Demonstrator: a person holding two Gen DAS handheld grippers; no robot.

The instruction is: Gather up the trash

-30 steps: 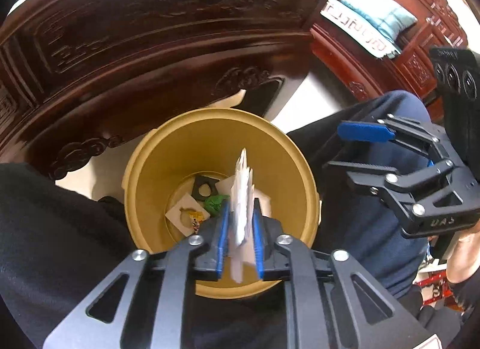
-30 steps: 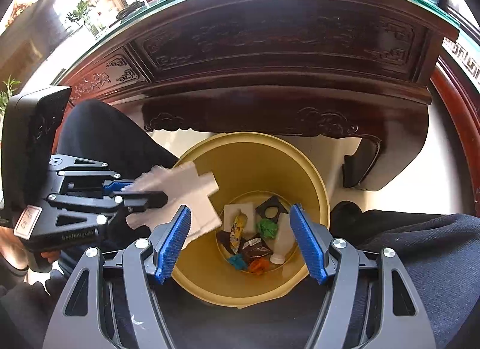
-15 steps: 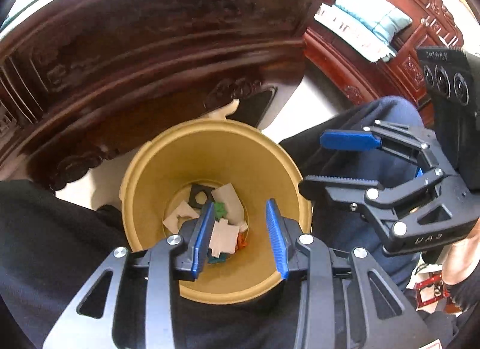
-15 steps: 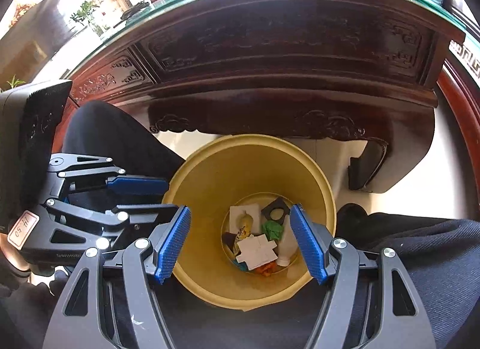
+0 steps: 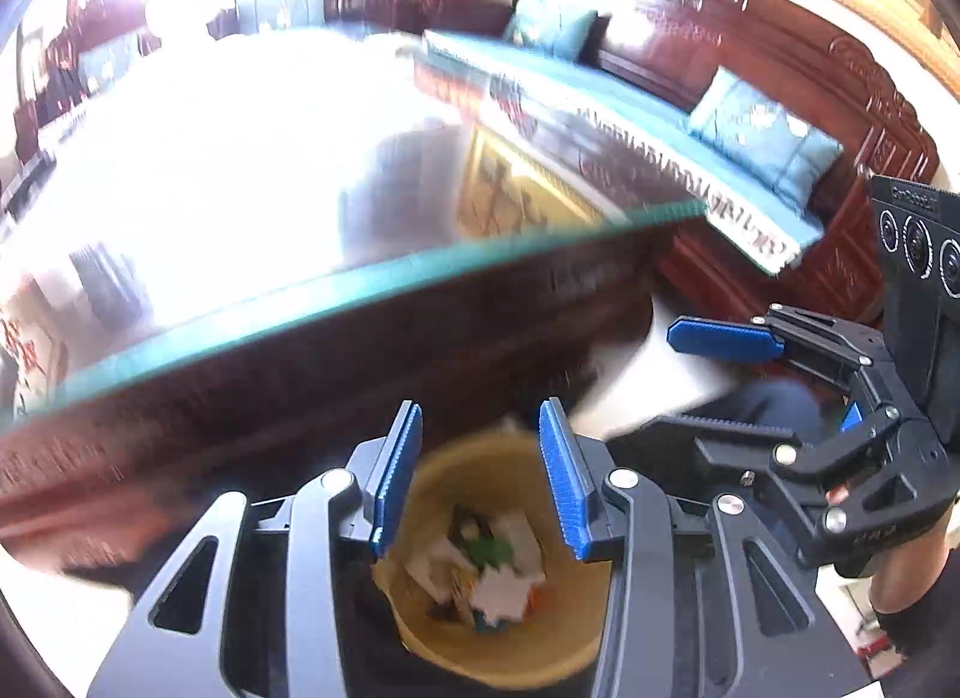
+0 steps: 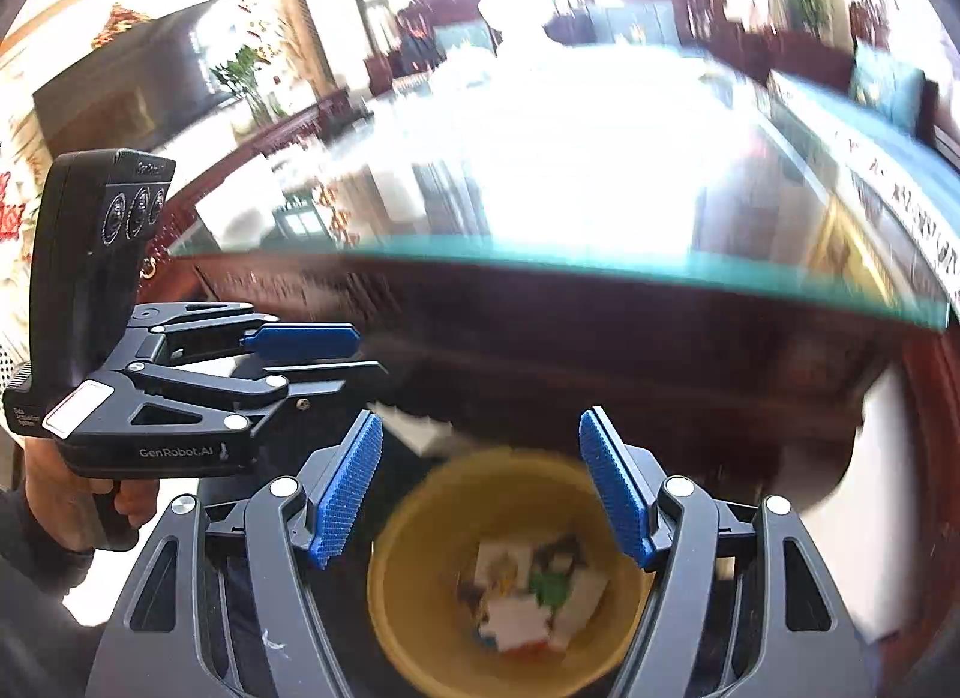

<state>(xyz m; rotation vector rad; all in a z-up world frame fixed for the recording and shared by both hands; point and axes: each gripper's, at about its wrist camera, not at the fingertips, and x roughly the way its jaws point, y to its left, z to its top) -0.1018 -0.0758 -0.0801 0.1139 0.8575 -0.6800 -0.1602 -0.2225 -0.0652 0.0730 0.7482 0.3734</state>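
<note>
- Seen from the left wrist view alone: carved red-brown bench (image 5: 774, 116) with three light blue cushions and a teal seat pad along the right, plus the right tool (image 5: 714, 380) from its side, jaws apart with nothing between them.
- Seen from the right wrist view alone: left tool (image 6: 336, 353) from its side, the bare hand (image 6: 66, 494) gripping its handle, a potted plant (image 6: 246, 80) at the back left, a dark cabinet beside it.
- Shared by both: glass-topped dark wooden worktop (image 5: 252, 206) with a teal edge, glaring white with reflected light; one yellow bin (image 5: 510, 644) on the floor below, framed between the blue pads.
- Left tool: jaws opening, pads apart, nothing between them.
- Right tool: jaws wide, empty.
- Trash (image 6: 528, 596): all inside the bin, heaped on its bottom — white paper pieces, one green scrap, dark and orange bits; too blurred for an exact count.
- Count: two tools, one bin, one worktop, one bench.
</note>
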